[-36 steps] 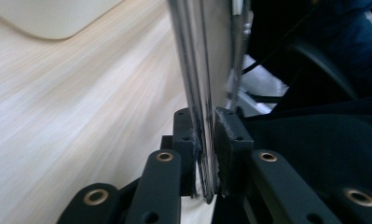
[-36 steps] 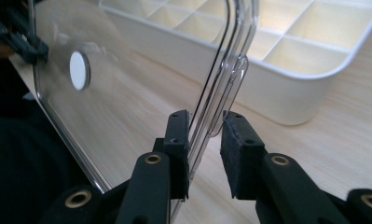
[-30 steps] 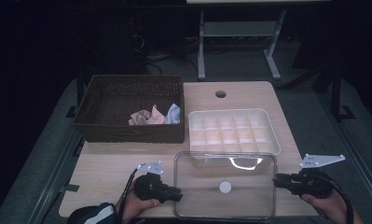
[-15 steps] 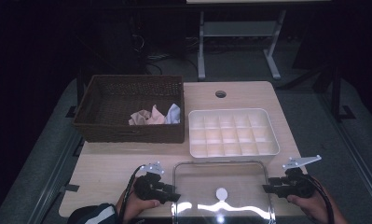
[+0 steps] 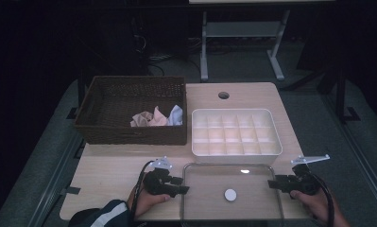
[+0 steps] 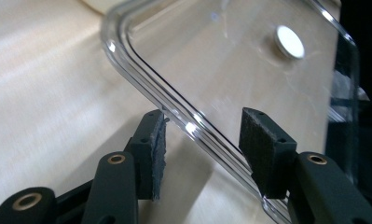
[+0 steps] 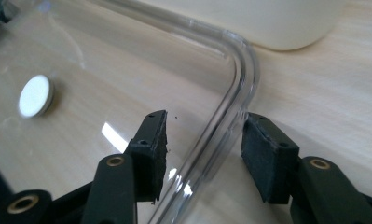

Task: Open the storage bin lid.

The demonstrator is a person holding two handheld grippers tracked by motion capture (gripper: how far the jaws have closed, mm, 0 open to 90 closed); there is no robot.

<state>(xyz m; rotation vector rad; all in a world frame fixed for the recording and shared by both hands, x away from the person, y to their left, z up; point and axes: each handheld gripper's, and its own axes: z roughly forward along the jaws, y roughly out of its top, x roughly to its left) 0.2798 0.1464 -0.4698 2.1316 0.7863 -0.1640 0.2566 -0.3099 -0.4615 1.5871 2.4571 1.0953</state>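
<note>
I see one clear lid point(image 5: 231, 196), one white tray point(image 5: 236, 132), one basket point(image 5: 132, 109). My left gripper point(image 5: 184, 190) and right gripper point(image 5: 271, 183) have just been opening, apparently released, rim between jaws.

- The lid point(image 5: 231, 198) is clear and without colour; the pale wood shows through it, and white light glints on its rim.
- A small round disc point(image 5: 230, 194) in the middle of the lid is white.
- The worktop point(image 5: 110, 165) is light beige wood with a fine grain.
- The compartment box point(image 5: 235, 132) is cream white, with a grid of square cells.
- The wicker basket point(image 5: 134, 135) is dark brown and woven.
- The cloths point(image 5: 155, 117) in the basket are pale pink, peach and light blue-white.
- The left tongs point(image 6: 202, 140) and the right tongs point(image 7: 204, 144) are black, with dark grey pads and brass-coloured rivets.
- The sleeve point(image 5: 101, 217) is dark navy with a white stripe.
</note>
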